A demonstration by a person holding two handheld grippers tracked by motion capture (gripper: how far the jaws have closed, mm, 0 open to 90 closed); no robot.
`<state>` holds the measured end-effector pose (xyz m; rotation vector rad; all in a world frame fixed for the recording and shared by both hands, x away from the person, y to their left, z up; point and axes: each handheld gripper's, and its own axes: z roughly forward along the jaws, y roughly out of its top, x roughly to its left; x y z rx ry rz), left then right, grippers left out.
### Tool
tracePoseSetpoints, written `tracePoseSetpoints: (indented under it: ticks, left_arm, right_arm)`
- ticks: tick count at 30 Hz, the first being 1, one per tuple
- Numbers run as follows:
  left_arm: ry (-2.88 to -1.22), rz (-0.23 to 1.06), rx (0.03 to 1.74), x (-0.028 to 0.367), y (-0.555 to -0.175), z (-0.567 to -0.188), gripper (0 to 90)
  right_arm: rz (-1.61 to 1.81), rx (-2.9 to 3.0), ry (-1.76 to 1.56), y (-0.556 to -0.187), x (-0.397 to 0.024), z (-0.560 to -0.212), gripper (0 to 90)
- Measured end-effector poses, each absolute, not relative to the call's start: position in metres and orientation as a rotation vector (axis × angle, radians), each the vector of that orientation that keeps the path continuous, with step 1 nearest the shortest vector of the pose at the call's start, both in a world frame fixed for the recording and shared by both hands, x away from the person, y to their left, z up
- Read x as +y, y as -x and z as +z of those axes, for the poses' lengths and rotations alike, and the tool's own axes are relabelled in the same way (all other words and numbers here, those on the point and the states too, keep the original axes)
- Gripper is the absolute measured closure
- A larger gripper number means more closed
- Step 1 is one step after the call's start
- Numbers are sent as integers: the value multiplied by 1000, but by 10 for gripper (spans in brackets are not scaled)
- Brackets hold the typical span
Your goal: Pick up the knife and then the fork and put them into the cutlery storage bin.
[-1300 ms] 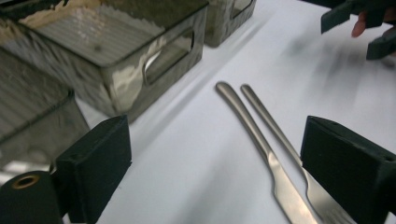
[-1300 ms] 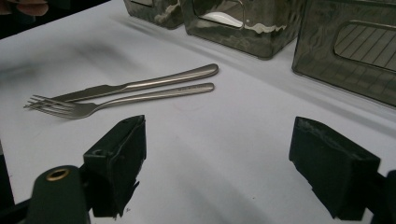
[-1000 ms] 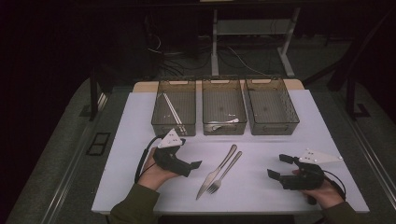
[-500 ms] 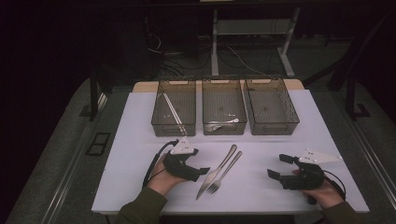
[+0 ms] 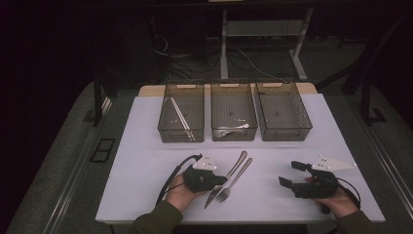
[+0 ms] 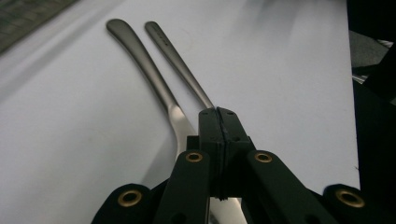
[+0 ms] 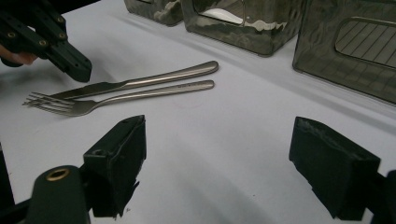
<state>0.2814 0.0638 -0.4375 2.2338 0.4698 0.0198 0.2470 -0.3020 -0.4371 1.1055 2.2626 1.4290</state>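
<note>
Fork and knife lay side by side near the front of the white table, touching or almost touching. Their handles pointed toward the three clear bins, and the tines and blade pointed toward the person.

I judged the sorting only partly done. The left bin held a pair of pale chopsticks, and the middle bin held a pale utensil, maybe a spoon. The right bin looked empty. These two pieces were not yet in any bin, so both were left to be lifted and carried across.

The left gripper was low over the blade end of the cutlery. Its jaws were clenched, pad against pad. In the left gripper view the stem of the fork ran straight into the seam between the pads. I could not tell from this angle if the thin metal was really pinched or only lay behind the tips.

The right gripper rested near the front right corner, well apart from the cutlery. Its jaws stood wide and released, with nothing between them.

For moving there was good room. A bare strip of table separated the cutlery from the bins. The front edge, however, was near the tines and both hands, so a slip toward the person could push a piece off.
</note>
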Motion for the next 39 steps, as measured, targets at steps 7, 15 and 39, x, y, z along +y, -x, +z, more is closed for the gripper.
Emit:
tracePoseSetpoints:
  ticks: [7, 15, 39]
  left_arm:
    - [-2287, 24, 469, 55, -279, -445, 890]
    - [-2311, 43, 463, 52, -278, -446, 891]
    - [-2379, 231, 495, 62, -286, -443, 892]
  right_arm:
    - [1430, 2262, -1106, -247, -302, -437, 191]
    - [1429, 2262, -1106, -247, -302, -437, 191]
    - [1426, 2262, -1100, -247, -302, -437, 191]
